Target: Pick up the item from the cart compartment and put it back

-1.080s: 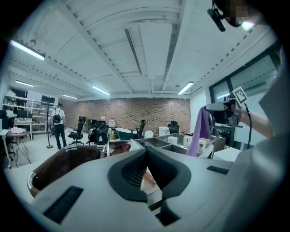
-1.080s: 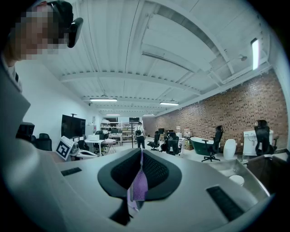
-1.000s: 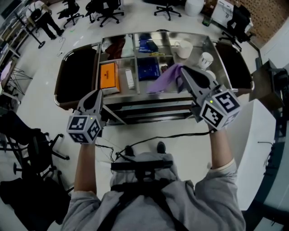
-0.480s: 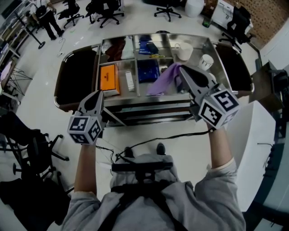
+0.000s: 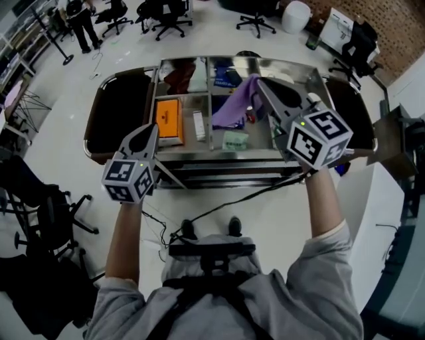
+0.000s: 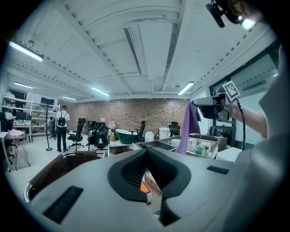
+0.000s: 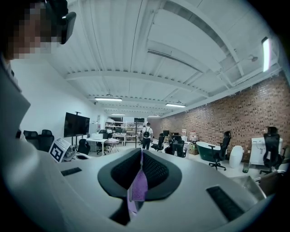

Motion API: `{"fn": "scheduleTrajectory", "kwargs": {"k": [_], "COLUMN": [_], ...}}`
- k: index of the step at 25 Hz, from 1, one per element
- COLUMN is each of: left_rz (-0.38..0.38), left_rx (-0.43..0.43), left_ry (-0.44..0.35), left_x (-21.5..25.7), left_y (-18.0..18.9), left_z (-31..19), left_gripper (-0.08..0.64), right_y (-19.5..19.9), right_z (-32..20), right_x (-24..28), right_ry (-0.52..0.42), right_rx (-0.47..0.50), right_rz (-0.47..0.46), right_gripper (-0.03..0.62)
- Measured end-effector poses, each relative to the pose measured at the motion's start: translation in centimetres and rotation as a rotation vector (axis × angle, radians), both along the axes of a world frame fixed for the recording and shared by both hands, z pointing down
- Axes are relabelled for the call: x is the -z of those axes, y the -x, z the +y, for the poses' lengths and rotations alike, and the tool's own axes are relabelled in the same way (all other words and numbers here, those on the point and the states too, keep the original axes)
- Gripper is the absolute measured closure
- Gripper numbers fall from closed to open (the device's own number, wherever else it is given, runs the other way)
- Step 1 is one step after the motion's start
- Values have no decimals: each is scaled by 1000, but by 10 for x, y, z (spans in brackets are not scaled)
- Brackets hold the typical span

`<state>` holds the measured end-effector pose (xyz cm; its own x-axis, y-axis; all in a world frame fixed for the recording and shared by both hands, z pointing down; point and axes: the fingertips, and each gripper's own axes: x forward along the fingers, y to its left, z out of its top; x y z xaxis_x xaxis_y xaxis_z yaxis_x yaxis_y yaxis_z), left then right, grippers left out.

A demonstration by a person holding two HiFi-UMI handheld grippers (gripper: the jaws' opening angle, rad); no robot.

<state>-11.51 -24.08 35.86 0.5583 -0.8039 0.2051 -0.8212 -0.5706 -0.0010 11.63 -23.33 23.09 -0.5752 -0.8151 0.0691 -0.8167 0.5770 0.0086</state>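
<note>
My right gripper (image 5: 257,83) is shut on a purple cloth (image 5: 232,107), which hangs from its tips over the middle compartments of the steel cart (image 5: 219,157). In the right gripper view the cloth (image 7: 138,188) is pinched between the closed jaws of that gripper (image 7: 140,152). My left gripper (image 5: 151,130) hovers shut and empty near the cart's front left, just in front of an orange box (image 5: 167,118). The left gripper view looks past its own closed gripper (image 6: 147,152) to the cloth (image 6: 186,129) dangling from the right gripper (image 6: 204,102).
The cart also holds a small white box (image 5: 199,125), a pale green packet (image 5: 236,140), a dark red item (image 5: 180,73) and a blue item (image 5: 222,74). Dark side shelves (image 5: 116,109) flank it. A black cable (image 5: 219,202) crosses the floor. Office chairs (image 5: 166,13) and a person (image 5: 83,16) are behind.
The right gripper has lifted the purple cloth and carried it left over the middle compartments. A pale green packet now shows below it. The left gripper has barely moved.
</note>
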Motion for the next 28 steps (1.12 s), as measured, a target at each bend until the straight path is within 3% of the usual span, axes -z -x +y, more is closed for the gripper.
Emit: {"fn": "scheduleTrajectory", "kwargs": {"k": [21,28], "left_rz": [-12,0], "left_rx": [42,71], "left_ry": [40,65], "left_x": [-8,-17], "left_y": [16,27], "left_z": [-91,-118], "left_gripper": [554,554], "right_y": [102,137], "right_z": [-169,-213], "right_x": [5,-11], "right_ry": [69,115], "right_rx": [89,102], "right_rz": [90,161], "right_gripper": [566,566]}}
